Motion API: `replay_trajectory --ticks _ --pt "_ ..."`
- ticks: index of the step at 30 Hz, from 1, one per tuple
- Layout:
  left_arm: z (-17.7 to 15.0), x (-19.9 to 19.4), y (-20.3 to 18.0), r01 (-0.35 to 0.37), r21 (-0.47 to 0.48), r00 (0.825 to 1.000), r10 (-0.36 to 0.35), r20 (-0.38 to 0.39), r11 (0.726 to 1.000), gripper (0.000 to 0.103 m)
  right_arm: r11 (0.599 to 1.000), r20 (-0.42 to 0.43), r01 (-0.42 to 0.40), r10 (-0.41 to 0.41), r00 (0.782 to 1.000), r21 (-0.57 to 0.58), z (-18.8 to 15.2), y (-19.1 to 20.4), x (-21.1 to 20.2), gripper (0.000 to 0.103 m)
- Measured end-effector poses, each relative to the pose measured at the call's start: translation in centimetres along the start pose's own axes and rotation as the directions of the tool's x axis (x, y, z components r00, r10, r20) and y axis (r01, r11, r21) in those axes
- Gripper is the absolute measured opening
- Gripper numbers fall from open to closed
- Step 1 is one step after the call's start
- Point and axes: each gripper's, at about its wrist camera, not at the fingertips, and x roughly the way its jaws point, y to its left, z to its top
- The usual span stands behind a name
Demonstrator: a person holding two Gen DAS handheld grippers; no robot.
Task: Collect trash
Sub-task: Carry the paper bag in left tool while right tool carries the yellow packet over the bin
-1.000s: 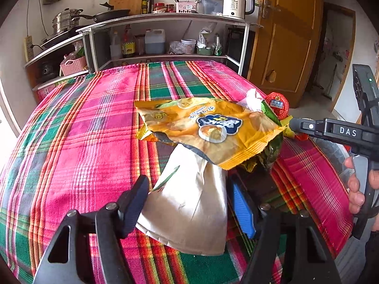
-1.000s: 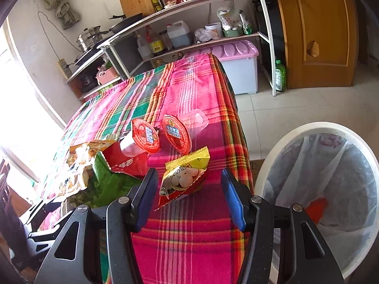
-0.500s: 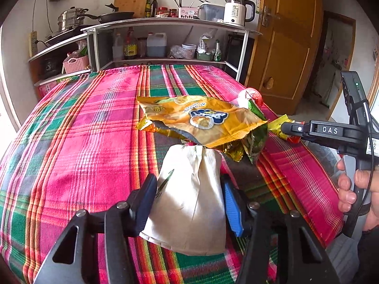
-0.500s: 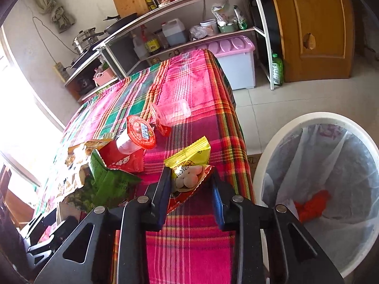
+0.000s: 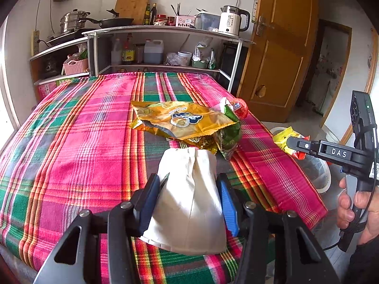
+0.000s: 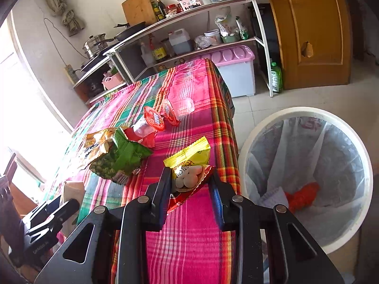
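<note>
Right gripper (image 6: 189, 187) is clamped on a yellow-and-red snack packet (image 6: 189, 165), held just above the near edge of the plaid tablecloth (image 6: 189, 236), with the white trash bin (image 6: 305, 116) beside the table on the floor, an orange scrap (image 6: 303, 195) lying in its liner. Left gripper (image 5: 188, 196) has its blue pads pressed against both sides of a white paper bag (image 5: 189, 201) lying on the cloth. Beyond it sit a yellow chip bag (image 5: 182, 120), a green wrapper (image 5: 228, 135) and red-lidded cups (image 6: 154, 119).
</note>
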Motion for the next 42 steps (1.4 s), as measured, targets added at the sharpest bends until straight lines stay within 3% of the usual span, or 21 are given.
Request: replay_trajectory --ticks 18,42 --pt "1.9 0.7 -6.1 0.119 0.063 0.992 -0.120 0.022 0.991 0.052 0.998 0.066 0.036 -0.039 0.997 0.041 -1.4 -3.1 -4.3 0.032" --pt "5.2 6.5 -16.2 0.309 0.157 0.951 -0.308 -0.037 0.938 0.052 0.972 0.067 0.157 -0.171 0.983 0.177 -1.6 -11.1 -5.6 0.032"
